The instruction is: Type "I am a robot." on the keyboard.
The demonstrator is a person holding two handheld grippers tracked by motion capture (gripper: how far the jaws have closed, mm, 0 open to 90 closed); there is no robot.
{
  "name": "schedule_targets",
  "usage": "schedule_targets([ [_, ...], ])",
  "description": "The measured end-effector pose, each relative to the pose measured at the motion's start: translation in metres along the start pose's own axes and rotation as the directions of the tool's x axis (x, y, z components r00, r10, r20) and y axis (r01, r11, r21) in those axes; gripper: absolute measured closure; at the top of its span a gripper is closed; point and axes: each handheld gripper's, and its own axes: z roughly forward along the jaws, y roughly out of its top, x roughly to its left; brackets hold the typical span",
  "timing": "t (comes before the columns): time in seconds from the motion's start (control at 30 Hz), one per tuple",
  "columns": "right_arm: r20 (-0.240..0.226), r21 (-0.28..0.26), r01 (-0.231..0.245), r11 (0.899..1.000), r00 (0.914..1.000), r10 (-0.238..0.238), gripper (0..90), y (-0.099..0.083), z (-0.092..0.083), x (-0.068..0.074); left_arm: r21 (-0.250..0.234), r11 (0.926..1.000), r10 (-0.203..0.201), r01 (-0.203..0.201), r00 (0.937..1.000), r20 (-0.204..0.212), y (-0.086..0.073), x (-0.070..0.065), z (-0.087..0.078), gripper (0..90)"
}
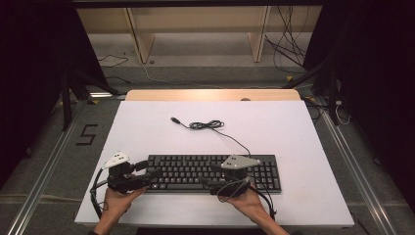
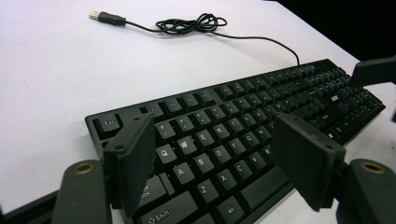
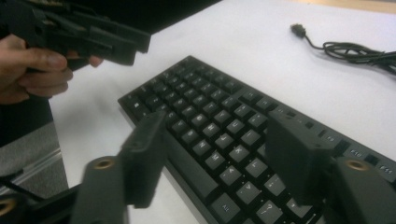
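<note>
1. A white tabletop (image 1: 147,127) stands in a dim room, with a grey floor and wooden legs beyond its far edge.
2. The left gripper (image 1: 152,177) hangs over the left end of the black keyboard (image 1: 254,169). Its jaws are spread apart with only keys below them; nothing is gripped.
3. In the left gripper view those jaws frame the letter rows from Q to the space bar.
4. The right gripper (image 1: 204,175) sits over the middle of the keyboard, near its front edge. Its jaws are parted and hold nothing.
5. The keyboard lies flat near the table's front edge, long side facing the person.
6. Its cable (image 1: 208,125) runs from the back edge to a loose coil farther up the table, ending in a USB plug (image 1: 174,119).
</note>
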Motion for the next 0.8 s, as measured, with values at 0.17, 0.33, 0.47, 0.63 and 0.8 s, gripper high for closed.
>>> schedule_targets([
  [0.17, -0.019, 0.041, 0.010, 0.999, 0.9998, -0.009, 57.9, -0.002, 0.007, 0.001, -0.003, 1.0000, 0.001, -0.001, 1.0000, 0.005, 0.000, 0.000, 0.000, 29.3],
  [0.33, -0.023, 0.079, 0.017, 0.997, 0.9996, -0.015, 72.5, -0.003, 0.015, 0.002, -0.005, 1.0000, 0.003, -0.003, 1.0000, 0.009, 0.000, -0.001, 0.000, 29.1],
  [0.47, -0.024, 0.109, 0.022, 0.994, 0.9995, -0.020, 80.0, -0.005, 0.022, 0.002, -0.007, 1.0000, 0.005, -0.005, 0.9999, 0.010, 0.000, -0.002, 0.000, 29.1],
  [0.63, -0.019, 0.141, 0.033, 0.989, 0.9993, -0.031, 86.8, -0.007, 0.030, 0.003, -0.003, 1.0000, 0.009, -0.009, 0.9999, 0.012, 0.000, -0.002, 0.001, 29.2],
  [0.8, -0.015, 0.180, 0.042, 0.983, 0.9991, -0.040, 90.0, -0.010, 0.037, 0.005, -0.004, 0.9999, 0.011, -0.011, 0.9998, 0.014, 0.000, -0.003, 0.001, 29.2],
])
